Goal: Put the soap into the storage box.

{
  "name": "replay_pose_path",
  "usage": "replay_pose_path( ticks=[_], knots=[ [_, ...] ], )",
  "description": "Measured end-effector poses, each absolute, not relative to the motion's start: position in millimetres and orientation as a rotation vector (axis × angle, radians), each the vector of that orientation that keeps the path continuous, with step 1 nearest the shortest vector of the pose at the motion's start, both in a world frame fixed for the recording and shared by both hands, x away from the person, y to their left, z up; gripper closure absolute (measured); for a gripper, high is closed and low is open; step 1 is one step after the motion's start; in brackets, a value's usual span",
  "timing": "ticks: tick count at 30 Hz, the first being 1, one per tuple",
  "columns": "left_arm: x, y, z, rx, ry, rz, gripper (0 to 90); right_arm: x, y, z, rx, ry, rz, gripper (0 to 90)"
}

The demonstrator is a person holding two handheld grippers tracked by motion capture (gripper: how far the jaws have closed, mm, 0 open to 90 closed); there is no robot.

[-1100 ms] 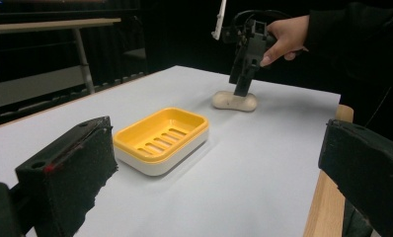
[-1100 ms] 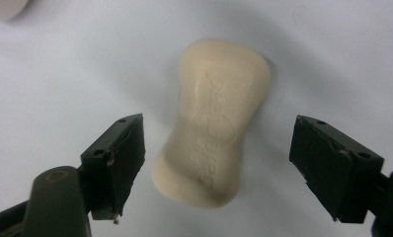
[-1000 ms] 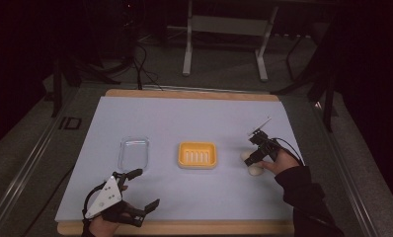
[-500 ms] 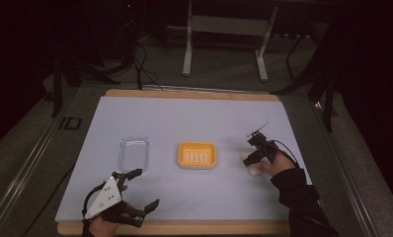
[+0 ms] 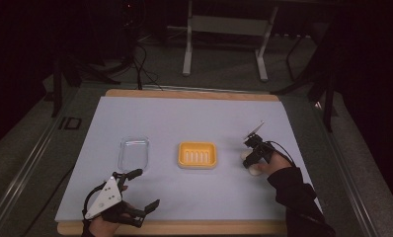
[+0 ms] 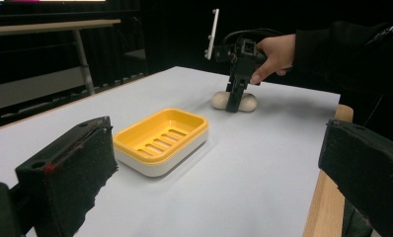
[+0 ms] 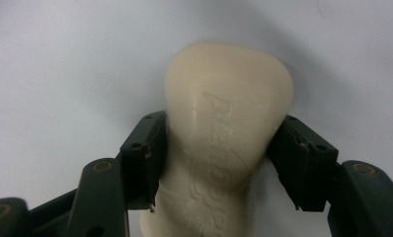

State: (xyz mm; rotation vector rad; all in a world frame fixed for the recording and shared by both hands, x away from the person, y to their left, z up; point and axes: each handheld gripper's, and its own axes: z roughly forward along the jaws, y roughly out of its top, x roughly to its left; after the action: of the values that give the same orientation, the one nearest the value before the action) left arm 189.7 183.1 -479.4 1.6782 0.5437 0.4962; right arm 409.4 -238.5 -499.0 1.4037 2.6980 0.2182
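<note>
Right gripper point(image 5: 250, 159), jaws just closing, pinches the cream soap bar point(image 7: 226, 143) mid-right; left gripper point(image 5: 140, 187) sits spread, lower left.

The right tool point(image 7: 219, 163) comes up from the bottom of the picture with its two black jaws on either side of a soap point(image 7: 227, 143). The jaws have just been closing, and now both pads press on the sides of the soap, one on the left and one on the right. The soap is pale cream and smooth, with a rounded top end that sticks out past the jaws. Raised letters run along its face, but they are too blurry to read. The soap lies on the plain white bench point(image 7: 61, 64). A soft shadow lies around the top of the soap.
</note>
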Motion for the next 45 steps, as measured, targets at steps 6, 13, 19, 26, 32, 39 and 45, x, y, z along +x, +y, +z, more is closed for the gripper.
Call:
replay_pose_path(
  ticks=[6, 13, 19, 26, 32, 39, 45],
  knots=[
    [190, 183, -479, 1.678, 0.542, 0.494, 1.1, 409, -237, -499, 1.396, 2.701, 0.218, 44.5],
    [190, 182, -480, 1.682, 0.542, 0.494, 1.1, 408, -233, -497, 1.312, 2.744, 0.196, 49.5],
    [191, 183, -480, 1.682, 0.546, 0.493, 1.1, 412, -237, -488, 1.284, 2.774, 0.224, 49.7],
    [191, 183, -480, 1.682, 0.544, 0.494, 1.1, 412, -236, -483, 1.211, 2.825, 0.216, 49.7],
    [191, 182, -480, 1.685, 0.544, 0.49, 1.1, 408, -236, -475, 1.116, 2.851, 0.318, 49.7],
    [191, 183, -480, 1.683, 0.541, 0.49, 1.1, 405, -236, -467, 0.953, 2.888, 0.366, 49.7],
    [191, 182, -480, 1.684, 0.542, 0.487, 1.1, 404, -238, -459, 0.68, 2.959, 0.396, 49.6]
  ],
)
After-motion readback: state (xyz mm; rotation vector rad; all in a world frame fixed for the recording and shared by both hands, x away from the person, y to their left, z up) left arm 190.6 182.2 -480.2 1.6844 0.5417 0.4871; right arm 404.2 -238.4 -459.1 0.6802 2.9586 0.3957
